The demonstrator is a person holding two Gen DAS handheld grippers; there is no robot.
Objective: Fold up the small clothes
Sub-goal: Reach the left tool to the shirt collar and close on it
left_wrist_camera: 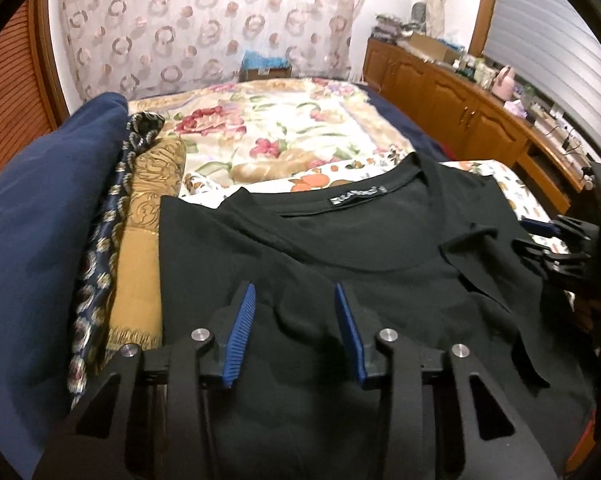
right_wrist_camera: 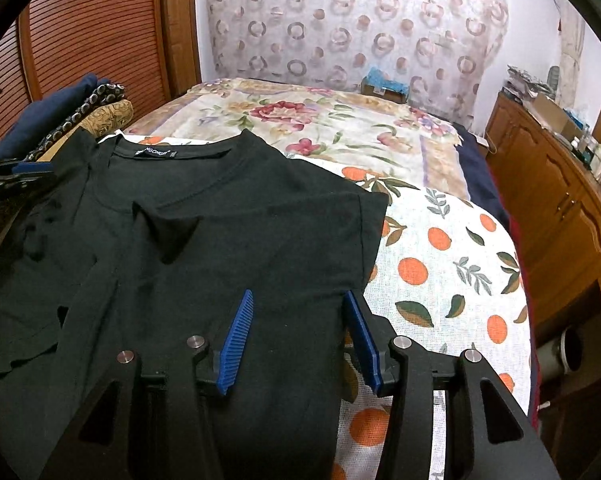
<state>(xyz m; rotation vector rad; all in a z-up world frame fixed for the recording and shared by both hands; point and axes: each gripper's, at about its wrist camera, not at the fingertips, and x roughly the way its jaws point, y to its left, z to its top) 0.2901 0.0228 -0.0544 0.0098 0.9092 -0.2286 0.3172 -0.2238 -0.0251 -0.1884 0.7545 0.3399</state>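
Note:
A black T-shirt [left_wrist_camera: 380, 248] [right_wrist_camera: 240, 232] lies flat on the bed, collar and neck label [left_wrist_camera: 356, 196] away from me. Both its sides are folded in over the middle. My left gripper [left_wrist_camera: 294, 292] hovers low over the shirt's lower left part. Its blue pads stand apart, with wrinkled black cloth below the gap. My right gripper [right_wrist_camera: 298, 296] is over the shirt's lower right part, and the shirt's right edge runs to its right pad. These pads also stand apart and do not press the cloth. Each gripper shows at the edge of the other's view, the right gripper [left_wrist_camera: 548, 240] and the left gripper [right_wrist_camera: 20, 178].
An orange-print sheet [right_wrist_camera: 440, 264] covers the near bed, and a floral blanket [left_wrist_camera: 280, 132] lies beyond it. Left of the shirt are navy cloth [left_wrist_camera: 40, 220], a patterned cloth and a gold cushion [left_wrist_camera: 148, 216]. Cluttered wooden cabinets [right_wrist_camera: 560, 200] line the right side.

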